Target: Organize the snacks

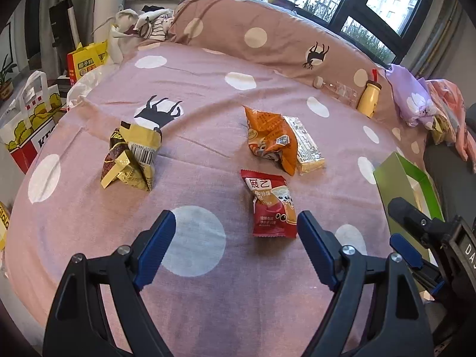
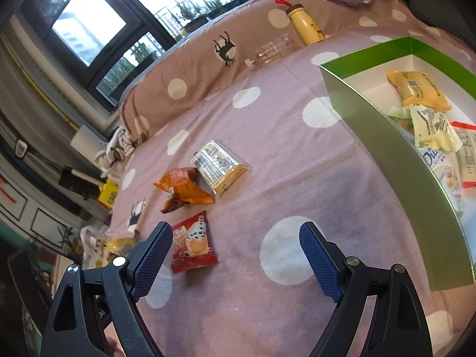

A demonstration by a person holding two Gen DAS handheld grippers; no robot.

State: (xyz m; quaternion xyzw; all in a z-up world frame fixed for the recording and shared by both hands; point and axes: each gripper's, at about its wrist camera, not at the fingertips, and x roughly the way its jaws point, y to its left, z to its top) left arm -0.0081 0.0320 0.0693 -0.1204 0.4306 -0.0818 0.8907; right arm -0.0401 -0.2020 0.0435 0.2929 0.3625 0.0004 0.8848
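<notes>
bedsheet (image 1: 208, 178): pink, patterned with white dots and black deer
pillow (image 1: 267, 38): brown, dotted white, one black deer
box (image 2: 372, 131): green outside, white inside
front packet (image 1: 272, 205): red
crumpled packet (image 1: 270, 139): orange
folded packet (image 1: 131, 160): gold and dark brown
bottle (image 1: 369, 98): yellow
fingers (image 1: 156, 250): blue on black arms

left claw (image 1: 236, 232) spread wide, right claw (image 2: 236, 242) likewise, empty

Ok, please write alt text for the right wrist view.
An open right gripper hovers over a pink dotted bedspread, near a red snack packet. An orange packet and a clear-wrapped one lie beyond; a green box holds snacks at right.
</notes>
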